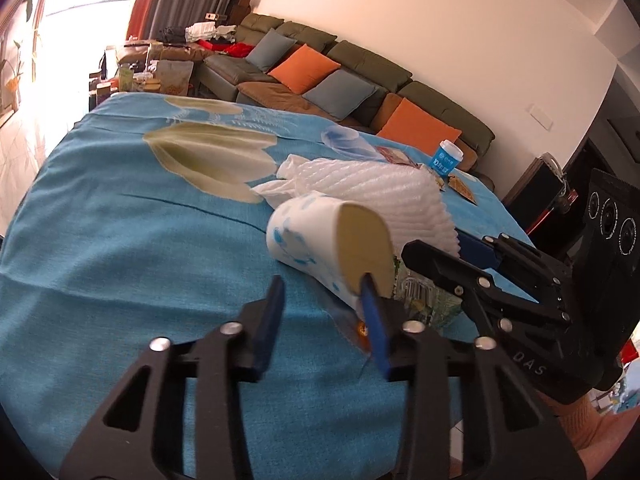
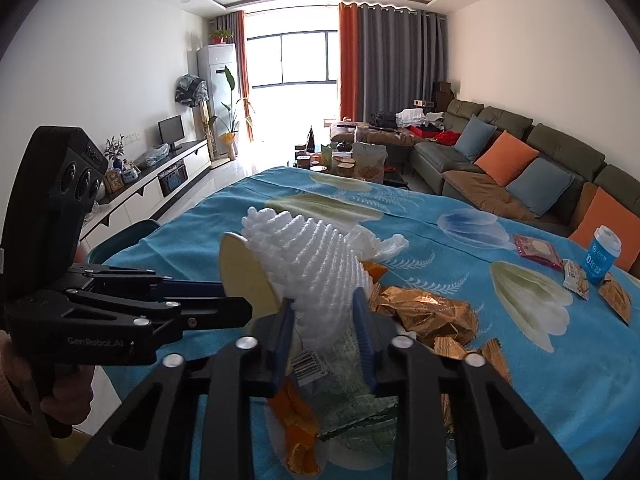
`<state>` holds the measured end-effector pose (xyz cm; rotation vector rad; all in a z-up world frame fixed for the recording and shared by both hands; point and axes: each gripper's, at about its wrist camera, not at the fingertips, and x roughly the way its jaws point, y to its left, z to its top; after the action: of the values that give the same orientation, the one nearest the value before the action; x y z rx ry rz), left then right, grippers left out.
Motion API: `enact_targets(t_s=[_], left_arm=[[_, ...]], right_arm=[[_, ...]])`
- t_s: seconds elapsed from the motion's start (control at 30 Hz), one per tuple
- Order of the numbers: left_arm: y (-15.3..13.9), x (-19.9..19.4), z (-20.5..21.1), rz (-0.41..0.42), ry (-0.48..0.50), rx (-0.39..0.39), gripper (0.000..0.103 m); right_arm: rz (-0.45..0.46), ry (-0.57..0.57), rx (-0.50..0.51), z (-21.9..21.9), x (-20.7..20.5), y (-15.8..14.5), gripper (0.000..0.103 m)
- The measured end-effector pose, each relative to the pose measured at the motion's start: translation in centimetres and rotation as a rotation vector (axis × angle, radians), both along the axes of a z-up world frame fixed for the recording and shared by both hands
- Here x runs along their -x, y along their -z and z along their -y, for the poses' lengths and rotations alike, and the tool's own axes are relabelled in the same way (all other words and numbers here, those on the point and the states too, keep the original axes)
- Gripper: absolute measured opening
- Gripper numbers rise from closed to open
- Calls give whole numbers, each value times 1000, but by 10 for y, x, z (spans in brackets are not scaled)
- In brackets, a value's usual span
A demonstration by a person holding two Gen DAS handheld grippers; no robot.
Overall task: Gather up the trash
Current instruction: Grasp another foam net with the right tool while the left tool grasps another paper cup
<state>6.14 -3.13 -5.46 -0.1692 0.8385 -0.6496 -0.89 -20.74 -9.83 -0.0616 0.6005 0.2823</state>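
Note:
A white paper cup with blue print lies on its side on the blue cloth, its mouth toward my left gripper, which is open with its right finger at the cup's rim. White foam netting lies behind the cup. In the right wrist view my right gripper has its fingers on either side of the foam netting and appears shut on it. Gold wrappers, an orange wrapper and a greenish printed packet lie below it. The cup's mouth shows to the left.
The table wears a blue flowered cloth. A blue lidded cup, a red packet and small snack packets lie at the far right. A sofa with cushions runs along the right. A teal chair back stands at the table's left.

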Motion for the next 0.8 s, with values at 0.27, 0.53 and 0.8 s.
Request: enact_targets(t_s=[0.27, 0.53, 0.8], left_arm=[[4, -4, -3, 0, -4, 24, 9], [-6, 2, -16, 50, -28, 24, 4], [-15, 12, -44, 77, -71, 36, 4]], right_arm=[[11, -4, -26, 6, 4, -5, 11], [33, -12, -50, 8, 7, -15, 11], [53, -31, -64, 1, 10, -24, 11]])
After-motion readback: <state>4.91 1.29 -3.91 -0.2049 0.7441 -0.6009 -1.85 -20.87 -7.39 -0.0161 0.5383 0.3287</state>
